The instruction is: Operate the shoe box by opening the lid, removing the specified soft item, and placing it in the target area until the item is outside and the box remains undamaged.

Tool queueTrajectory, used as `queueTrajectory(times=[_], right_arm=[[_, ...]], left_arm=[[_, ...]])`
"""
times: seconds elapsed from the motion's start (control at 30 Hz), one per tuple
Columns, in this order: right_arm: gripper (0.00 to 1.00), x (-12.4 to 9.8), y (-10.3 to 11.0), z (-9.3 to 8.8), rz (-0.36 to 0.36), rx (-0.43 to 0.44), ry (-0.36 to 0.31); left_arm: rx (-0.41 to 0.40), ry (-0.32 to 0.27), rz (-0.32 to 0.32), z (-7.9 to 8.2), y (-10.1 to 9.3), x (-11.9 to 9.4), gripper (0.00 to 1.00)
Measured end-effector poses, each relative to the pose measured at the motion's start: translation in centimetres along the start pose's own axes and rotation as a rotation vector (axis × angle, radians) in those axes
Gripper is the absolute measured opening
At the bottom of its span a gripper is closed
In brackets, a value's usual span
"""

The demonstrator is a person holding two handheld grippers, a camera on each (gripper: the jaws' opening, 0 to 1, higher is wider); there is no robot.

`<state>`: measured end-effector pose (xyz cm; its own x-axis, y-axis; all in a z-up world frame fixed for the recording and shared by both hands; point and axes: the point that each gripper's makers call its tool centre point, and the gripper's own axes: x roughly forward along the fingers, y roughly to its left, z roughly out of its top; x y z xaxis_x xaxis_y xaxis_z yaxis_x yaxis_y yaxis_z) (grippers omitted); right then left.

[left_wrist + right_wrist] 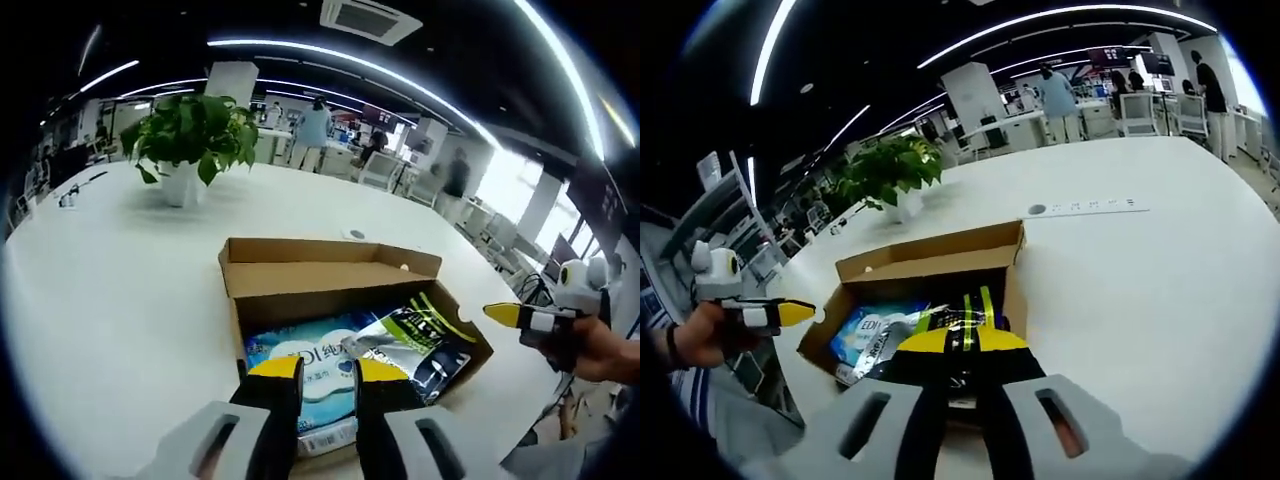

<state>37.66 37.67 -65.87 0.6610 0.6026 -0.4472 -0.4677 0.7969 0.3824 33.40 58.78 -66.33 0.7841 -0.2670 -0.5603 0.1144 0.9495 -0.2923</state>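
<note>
An open cardboard shoe box [300,278] sits on the white table, its lid [330,252] folded back on the far side. Inside lie a soft blue-and-white pack [310,355] and a silver, green and black pouch [425,340]. My left gripper [328,372] hovers at the box's near edge, its yellow-tipped jaws slightly apart and empty. In the right gripper view the same box [930,262] holds the blue pack [860,325] and striped pouch [965,308]. My right gripper [962,342] is shut and empty at that box edge. Each gripper also appears in the other view: the right gripper [520,318], the left gripper [775,313].
A potted plant [190,140] in a white pot stands at the back left of the table. A white power strip [1085,208] lies beyond the box. The table edge [500,420] runs close by the box. People and desks fill the office behind.
</note>
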Motion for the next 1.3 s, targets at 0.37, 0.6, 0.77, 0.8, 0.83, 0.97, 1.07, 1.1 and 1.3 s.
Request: queueTrajectory(times=[0.37,0.6,0.77,0.8,0.83,0.97,1.07,1.1,1.3], right_arm=[[0.07,-1.6,-0.3,-0.5,0.054,0.002,-0.001],[0.08,-2.9,-1.4,-0.6,0.07,0.006,-0.008],[0.08,-3.7,-1.8,-0.8,0.075,0.013,-0.018],[0.08,-3.8,-1.9,-0.8,0.075,0.015,-0.021],[0.08,-3.9,-1.9,-0.9,0.076,0.016,-0.022],[0.07,-4.3,-2.2,-1.0,0.077,0.034,-0.033],[0.07,-4.5,-2.2,-1.3,0.079,0.04,-0.035],[0.07,-4.4,-2.3,-1.4,0.083,0.042,-0.035],[0.07,-4.3,-2.3,-1.9,0.092,0.063,-0.035]], left_arm=[[-0.052,0.139,-0.045,-3.0,-3.2,2.7,0.22],[-0.102,0.199,-0.066,-4.0,-4.4,3.7,0.22],[-0.129,0.263,-0.082,-5.1,-5.4,4.4,0.22],[-0.138,0.273,-0.083,-5.3,-5.5,4.6,0.22],[-0.143,0.278,-0.086,-5.4,-5.6,4.7,0.22],[-0.18,0.313,-0.101,-6.2,-6.2,5.0,0.2],[-0.187,0.322,-0.095,-6.2,-6.3,5.2,0.18],[-0.197,0.323,-0.098,-6.1,-6.3,5.2,0.17],[-0.228,0.318,-0.117,-6.1,-6.7,5.3,0.13]])
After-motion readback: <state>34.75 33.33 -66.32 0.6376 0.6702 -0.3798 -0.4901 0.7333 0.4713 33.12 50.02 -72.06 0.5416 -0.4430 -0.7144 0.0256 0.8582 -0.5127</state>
